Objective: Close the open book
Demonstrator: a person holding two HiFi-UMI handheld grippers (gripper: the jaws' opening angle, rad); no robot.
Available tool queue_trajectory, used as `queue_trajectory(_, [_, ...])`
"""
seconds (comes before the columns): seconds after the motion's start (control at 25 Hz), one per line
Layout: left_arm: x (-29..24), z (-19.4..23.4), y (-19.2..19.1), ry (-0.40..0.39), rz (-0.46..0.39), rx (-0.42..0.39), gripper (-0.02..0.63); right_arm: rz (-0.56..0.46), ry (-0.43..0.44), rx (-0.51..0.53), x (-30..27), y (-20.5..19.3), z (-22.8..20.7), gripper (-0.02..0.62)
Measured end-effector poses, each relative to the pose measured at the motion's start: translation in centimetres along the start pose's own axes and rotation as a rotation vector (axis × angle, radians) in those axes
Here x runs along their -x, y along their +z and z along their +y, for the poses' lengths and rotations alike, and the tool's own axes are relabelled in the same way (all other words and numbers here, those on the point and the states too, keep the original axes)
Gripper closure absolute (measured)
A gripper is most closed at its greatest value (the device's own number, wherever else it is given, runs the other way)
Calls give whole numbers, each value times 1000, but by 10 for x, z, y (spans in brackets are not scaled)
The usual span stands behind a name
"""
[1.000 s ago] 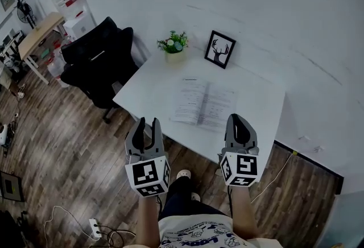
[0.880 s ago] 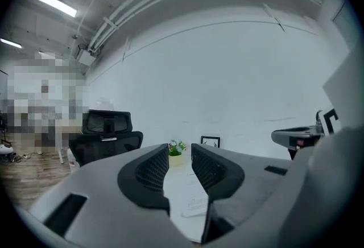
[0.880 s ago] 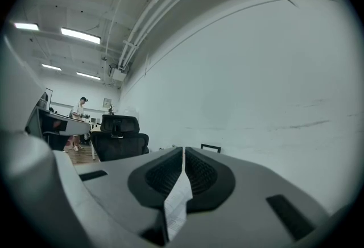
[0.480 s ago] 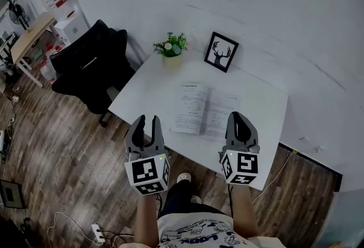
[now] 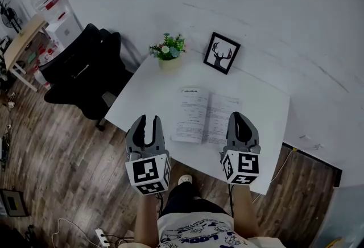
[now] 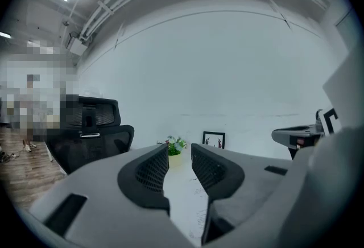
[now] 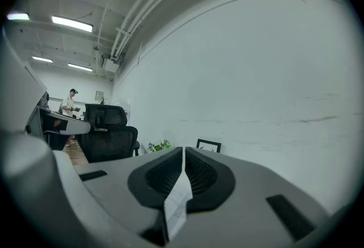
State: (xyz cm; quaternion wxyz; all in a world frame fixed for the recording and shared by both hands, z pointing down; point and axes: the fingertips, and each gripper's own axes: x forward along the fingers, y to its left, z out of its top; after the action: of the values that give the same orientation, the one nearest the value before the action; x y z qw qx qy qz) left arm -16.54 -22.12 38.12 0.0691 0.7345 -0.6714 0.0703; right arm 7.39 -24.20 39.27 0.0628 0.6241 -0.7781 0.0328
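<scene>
The open book (image 5: 206, 117) lies flat in the middle of the white table (image 5: 145, 93), pages up. Both grippers hover at the table's near edge, apart from the book. My left gripper (image 5: 147, 122) is just left of the book's near corner, jaws open with nothing between them. In the left gripper view (image 6: 180, 153) a printed page (image 6: 197, 210) shows through the gap. My right gripper (image 5: 240, 118) is over the near edge by the book's right page. Its jaws are shut and hold nothing; in the right gripper view (image 7: 183, 151) only a thin slit remains.
At the table's far side, against the white wall, stand a potted plant (image 5: 167, 49) and a framed deer picture (image 5: 222, 53). A black office chair (image 5: 85, 70) is left of the table. Wood floor with cables (image 5: 102, 235) lies below. A person (image 7: 69, 102) stands far off.
Both grippers have moved forward toward the table, and their tips now reach its near edge. The book has not moved. Neither jaw gap has changed.
</scene>
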Motion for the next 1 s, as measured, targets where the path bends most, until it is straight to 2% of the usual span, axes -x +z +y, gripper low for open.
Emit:
queue_trajectory(0.44, [-30,1,-22,-42,57,28,500,48,-18,-18,-23,-21,4,565])
queue_trajectory(0.88, [-34,-11,-41,-54,99,115,500,83,20,-13,-30,-31,-1,565])
queue_trajectory(1.0, [-33,-15,-52,-67,114,189,499,93,31,-13,-30,-33,-5,565])
